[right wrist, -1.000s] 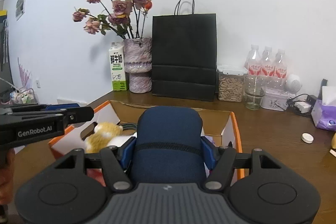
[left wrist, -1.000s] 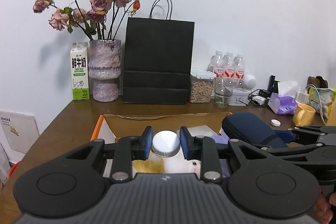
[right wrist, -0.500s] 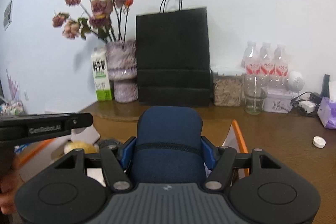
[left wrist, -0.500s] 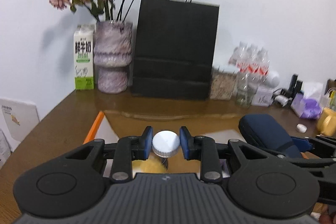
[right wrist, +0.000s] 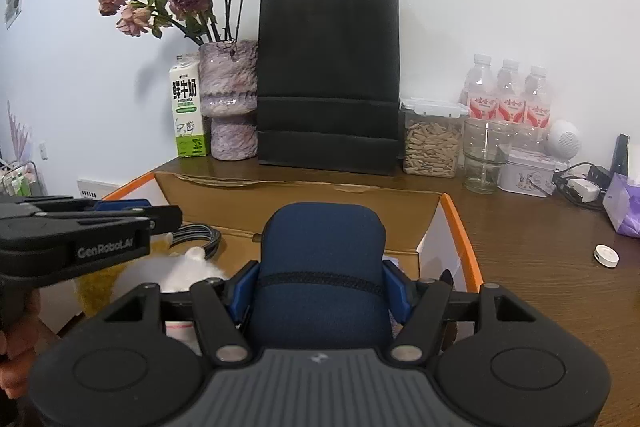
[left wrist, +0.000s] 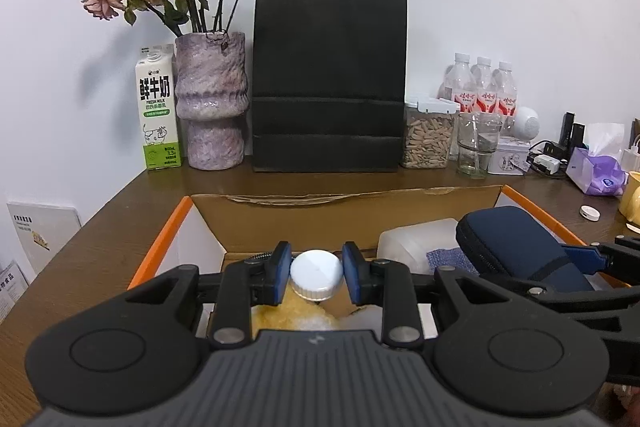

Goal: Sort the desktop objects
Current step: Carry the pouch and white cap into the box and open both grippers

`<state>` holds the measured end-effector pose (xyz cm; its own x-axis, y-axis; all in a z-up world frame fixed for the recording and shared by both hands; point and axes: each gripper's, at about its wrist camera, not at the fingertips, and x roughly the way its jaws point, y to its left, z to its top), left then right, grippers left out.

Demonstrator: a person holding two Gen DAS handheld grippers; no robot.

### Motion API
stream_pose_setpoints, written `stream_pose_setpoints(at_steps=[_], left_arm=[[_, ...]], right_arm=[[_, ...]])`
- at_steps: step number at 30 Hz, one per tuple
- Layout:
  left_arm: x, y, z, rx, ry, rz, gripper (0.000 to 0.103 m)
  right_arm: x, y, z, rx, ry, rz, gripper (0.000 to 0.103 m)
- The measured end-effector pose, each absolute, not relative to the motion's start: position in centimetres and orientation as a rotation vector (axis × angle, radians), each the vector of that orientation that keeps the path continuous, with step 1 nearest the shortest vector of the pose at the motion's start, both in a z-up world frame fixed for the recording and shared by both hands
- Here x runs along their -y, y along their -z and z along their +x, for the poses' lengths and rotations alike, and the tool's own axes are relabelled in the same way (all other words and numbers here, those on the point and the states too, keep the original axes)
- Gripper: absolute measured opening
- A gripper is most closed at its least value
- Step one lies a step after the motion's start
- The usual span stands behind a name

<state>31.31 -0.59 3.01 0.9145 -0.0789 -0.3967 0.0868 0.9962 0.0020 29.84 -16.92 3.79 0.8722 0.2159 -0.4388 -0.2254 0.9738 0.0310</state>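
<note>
Both grippers are loaded and sit over the open cardboard box (left wrist: 344, 223), orange-edged flaps folded out. Left gripper (left wrist: 316, 277) is clamped on a white-capped bottle (left wrist: 317, 274); only the cap shows, blue pads tight on both sides, over the box's near-left part above a yellow-and-white plush toy (left wrist: 298, 313). Right gripper (right wrist: 320, 289) is clamped on a navy zip case (right wrist: 322, 267), held above the box's right half, just inside the right orange flap (right wrist: 462, 239). In the left wrist view the case (left wrist: 516, 247) sits just right of the left gripper, near it, not touching. Inside the box: a translucent white container (left wrist: 416, 239) against the back wall, a coil of black cable (right wrist: 200, 233) beside the plush toy. Box back wall stands close to the black paper bag (left wrist: 330, 77), with a narrow strip of table (left wrist: 120, 227) between. Right of the box the table is open out to a small white round disc (right wrist: 606, 255); left of the box, bare wood runs to the table edge.
</note>
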Motion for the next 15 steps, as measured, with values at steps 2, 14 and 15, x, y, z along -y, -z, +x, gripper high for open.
stream_pose_setpoints(at_steps=[2,14,15], left_arm=[[0.8,-3.0,31.1,-0.399,0.068,0.036,0.058],[0.8,-4.3,27.9,-0.276,-0.018,0.039,0.103],[0.9,-4.3,27.8,-0.272,-0.021,0.041,0.103]], right_arm=[[17.1,-3.8,30.0,-0.455,-0.228,-0.015,0.064],[17.8,-5.3,26.9,-0.325,-0.227,-0.011,0.103],[17.8,-5.4,26.9,-0.324,-0.226,-0.016,0.103]])
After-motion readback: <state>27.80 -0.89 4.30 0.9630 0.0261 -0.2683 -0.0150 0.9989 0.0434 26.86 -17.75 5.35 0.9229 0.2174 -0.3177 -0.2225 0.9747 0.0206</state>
